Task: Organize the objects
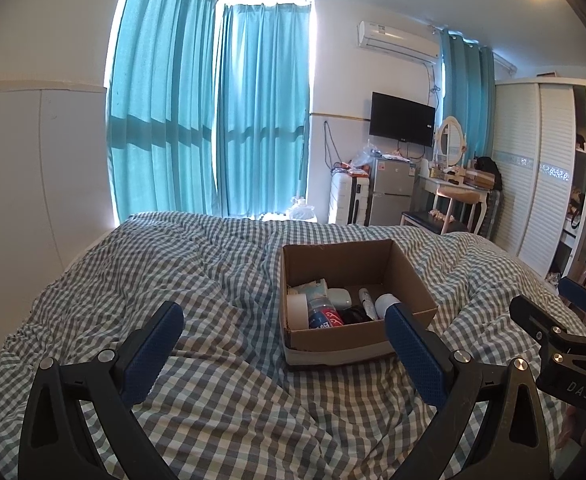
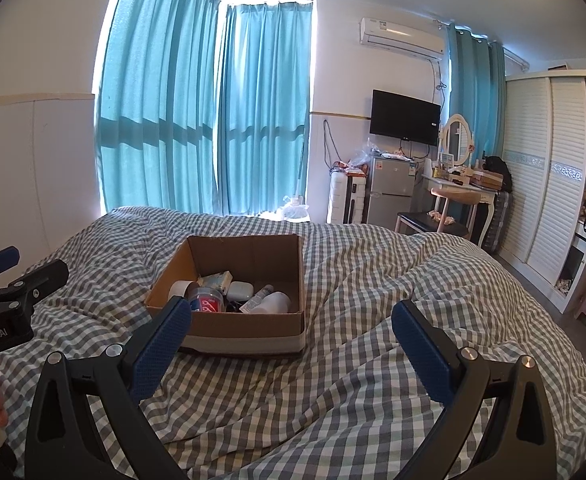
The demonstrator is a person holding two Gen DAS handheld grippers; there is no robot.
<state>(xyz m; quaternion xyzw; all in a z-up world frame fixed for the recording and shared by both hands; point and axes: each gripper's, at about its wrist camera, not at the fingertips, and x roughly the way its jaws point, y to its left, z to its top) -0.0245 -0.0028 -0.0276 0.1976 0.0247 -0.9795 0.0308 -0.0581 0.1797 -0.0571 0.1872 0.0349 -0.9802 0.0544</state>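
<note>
The left gripper [image 1: 283, 326] hangs low over the bed, its blue-padded fingers [image 1: 153, 354] spread wide and holding nothing. The right gripper [image 2: 291, 326] hangs beside it in the same way, fingers [image 2: 423, 354] wide apart and empty; part of it shows at the right edge of the left wrist view, and a person's fingertips show at the left edge of the right wrist view.

Under both lies a rumpled grey-and-white checked blanket [image 1: 213, 392] covering the bed. Just past the fingertips a brown cardboard box [image 2: 245, 330] sits open on the blanket. Inside, crowded toward its near wall, are a roll of tape [image 1: 297, 310], a bottle with a red label [image 1: 327, 316], a pack of tissues [image 1: 311, 289], a small white case [image 1: 340, 297], a thin white tube [image 1: 367, 300], a white cap-like thing [image 2: 275, 302] and something black that cannot be made out. The far half of the box is bare.

Beyond the bed stand teal curtains [image 1: 213, 112], a white suitcase [image 1: 349, 200], a small grey fridge [image 1: 393, 192], a wall television [image 1: 403, 118], a dressing table with an oval mirror [image 1: 451, 140], a white wardrobe [image 1: 541, 168] and an air conditioner [image 1: 397, 38].
</note>
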